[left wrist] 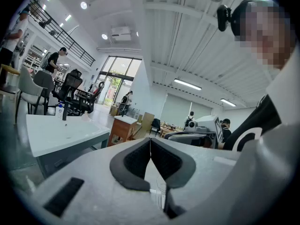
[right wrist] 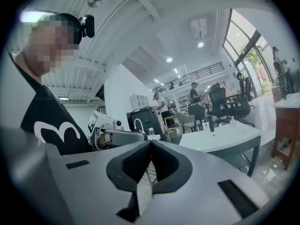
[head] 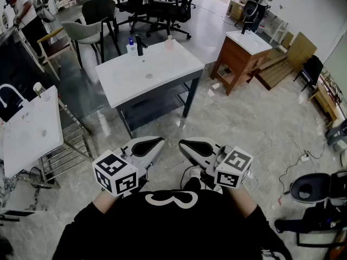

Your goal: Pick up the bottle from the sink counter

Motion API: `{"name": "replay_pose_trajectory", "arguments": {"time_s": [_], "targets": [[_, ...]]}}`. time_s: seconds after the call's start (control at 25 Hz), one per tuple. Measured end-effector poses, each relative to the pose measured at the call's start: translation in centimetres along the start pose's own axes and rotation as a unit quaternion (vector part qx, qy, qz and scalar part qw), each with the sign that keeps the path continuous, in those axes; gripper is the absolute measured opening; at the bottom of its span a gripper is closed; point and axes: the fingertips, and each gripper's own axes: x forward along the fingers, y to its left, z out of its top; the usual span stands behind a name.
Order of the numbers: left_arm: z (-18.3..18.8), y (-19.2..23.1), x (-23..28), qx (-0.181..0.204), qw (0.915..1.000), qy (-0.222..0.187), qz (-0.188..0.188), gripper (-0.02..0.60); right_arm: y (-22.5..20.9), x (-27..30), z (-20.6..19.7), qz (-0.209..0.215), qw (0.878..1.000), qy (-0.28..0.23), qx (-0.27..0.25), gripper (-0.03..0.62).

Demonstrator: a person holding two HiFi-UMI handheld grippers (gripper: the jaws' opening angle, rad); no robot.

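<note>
A pale marble floor (head: 244, 123) fills most of the head view, and on it, well ahead of the person, stands the white sink bench (head: 162, 72) with a dark frame underneath. To its right, apart from it, is a smaller wooden vanity (head: 238, 58) with a white top; a grey chair (head: 89, 31) stands behind the bench. Low in the view, close to the person's black shirt, the left claw (head: 157, 141) and right claw (head: 184, 143) are held side by side, pointing roughly level toward the bench and well short of it. Each claw has its jaws pressed together with nothing between them (left wrist: 150, 140) (right wrist: 151, 142). At the bench's far edge a blue-capped bottle (head: 130, 46) stands upright just beside the black faucet (head: 140, 44), a pink bottle (head: 169, 43) further right
</note>
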Motion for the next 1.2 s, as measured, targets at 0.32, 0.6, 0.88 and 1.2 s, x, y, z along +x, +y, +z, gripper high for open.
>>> {"name": "replay_pose_trajectory", "arguments": {"time_s": [0.32, 0.6, 0.88, 1.2], "targets": [[-0.9, 0.5, -0.6, -0.013, 0.9999, 0.003, 0.004, 0.015, 0.6, 0.5, -0.4, 0.006, 1.0, -0.001, 0.017, 0.014], [-1.3, 0.2, 1.7, -0.019, 0.9998, 0.009, -0.008, 0.015, -0.9, -0.5, -1.3, -0.003, 1.0, 0.008, 0.019, 0.015], [-0.5, 0.9, 5.1, -0.023, 0.9995, 0.018, -0.013, 0.015, -5.7, -2.5, -0.3, -0.034, 0.998, -0.016, 0.052, 0.015], [0.7, 3.5, 11.5, -0.027, 0.9986, 0.043, -0.012, 0.015, -12.6, -2.7, 0.5, -0.028, 0.996, -0.023, 0.078, 0.015]]}}
